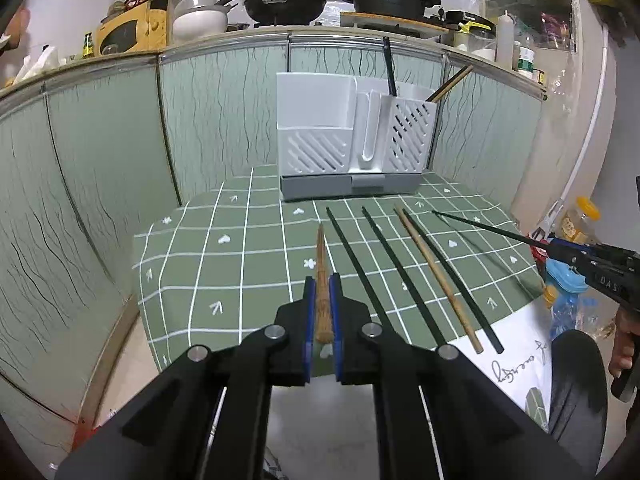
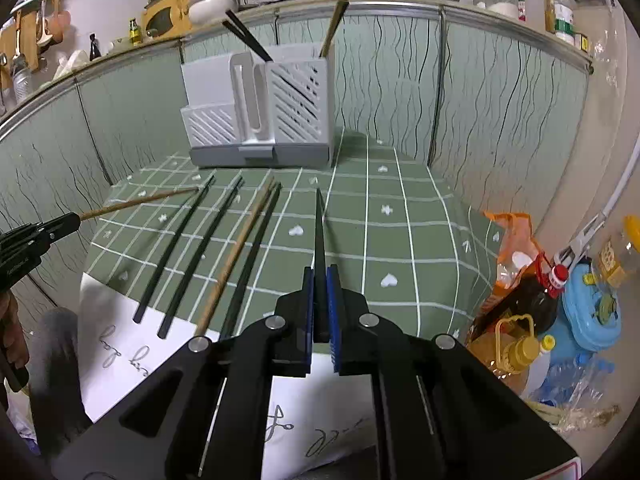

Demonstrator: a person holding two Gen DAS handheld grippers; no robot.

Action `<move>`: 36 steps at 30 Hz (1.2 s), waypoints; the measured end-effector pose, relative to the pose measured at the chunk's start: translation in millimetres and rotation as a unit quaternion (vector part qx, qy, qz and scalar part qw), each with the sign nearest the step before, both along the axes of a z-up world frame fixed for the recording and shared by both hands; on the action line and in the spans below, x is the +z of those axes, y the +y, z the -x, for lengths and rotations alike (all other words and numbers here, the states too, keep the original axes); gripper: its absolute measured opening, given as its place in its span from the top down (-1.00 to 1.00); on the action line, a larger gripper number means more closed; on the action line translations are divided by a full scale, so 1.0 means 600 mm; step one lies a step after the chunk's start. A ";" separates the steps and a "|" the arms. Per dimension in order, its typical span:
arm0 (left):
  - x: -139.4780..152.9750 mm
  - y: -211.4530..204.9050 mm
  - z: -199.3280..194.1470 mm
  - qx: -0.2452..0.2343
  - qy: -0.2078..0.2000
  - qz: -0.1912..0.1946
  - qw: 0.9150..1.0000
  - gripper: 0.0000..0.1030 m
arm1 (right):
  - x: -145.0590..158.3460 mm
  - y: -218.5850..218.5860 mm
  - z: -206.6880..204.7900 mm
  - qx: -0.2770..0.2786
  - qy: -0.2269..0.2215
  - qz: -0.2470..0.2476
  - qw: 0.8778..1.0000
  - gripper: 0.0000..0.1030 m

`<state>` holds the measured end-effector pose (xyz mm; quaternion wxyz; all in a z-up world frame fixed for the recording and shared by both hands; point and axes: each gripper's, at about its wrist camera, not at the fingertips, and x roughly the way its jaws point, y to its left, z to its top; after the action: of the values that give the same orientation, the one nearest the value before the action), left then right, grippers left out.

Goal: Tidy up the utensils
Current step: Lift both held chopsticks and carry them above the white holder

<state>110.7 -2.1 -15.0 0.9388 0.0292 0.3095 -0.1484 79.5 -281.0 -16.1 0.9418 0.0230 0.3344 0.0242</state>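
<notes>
**Few Legible Marks on a Crowded Scene**

White letters reading "DAS" stand on the black body of the right hand-held gripper [image 1: 560,249], seen from the left wrist camera; the rest of the word is cut off. Dark cursive handwriting runs across the white cloth [image 2: 120,354] at the near edge of the worktop, its loops visible but not readable. A small pale label on the left hand-held gripper [image 2: 74,218] is too blurred to make out.

Both wrist views look down-forward, near; share the table [image 1: 192,264] and utensil holder [image 2: 260,112].
</notes>
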 end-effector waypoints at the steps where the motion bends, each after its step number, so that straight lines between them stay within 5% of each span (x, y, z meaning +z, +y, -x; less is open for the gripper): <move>1: 0.008 0.002 0.000 -0.001 -0.003 0.002 1.000 0.87 | 0.008 0.001 0.001 0.002 -0.004 0.002 1.000 0.88; 16: 0.109 0.031 -0.016 -0.006 -0.036 0.015 0.999 0.87 | 0.110 -0.006 0.002 0.021 -0.053 0.006 0.998 0.88; 36: 0.171 0.035 -0.017 -0.020 -0.061 0.026 0.998 0.87 | 0.183 -0.023 0.005 0.029 -0.081 -0.015 0.996 0.88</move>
<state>120.8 18.7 87.5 0.9532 0.0194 0.2473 -0.1730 76.3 -295.1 93.9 0.9642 0.0255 0.2575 0.0587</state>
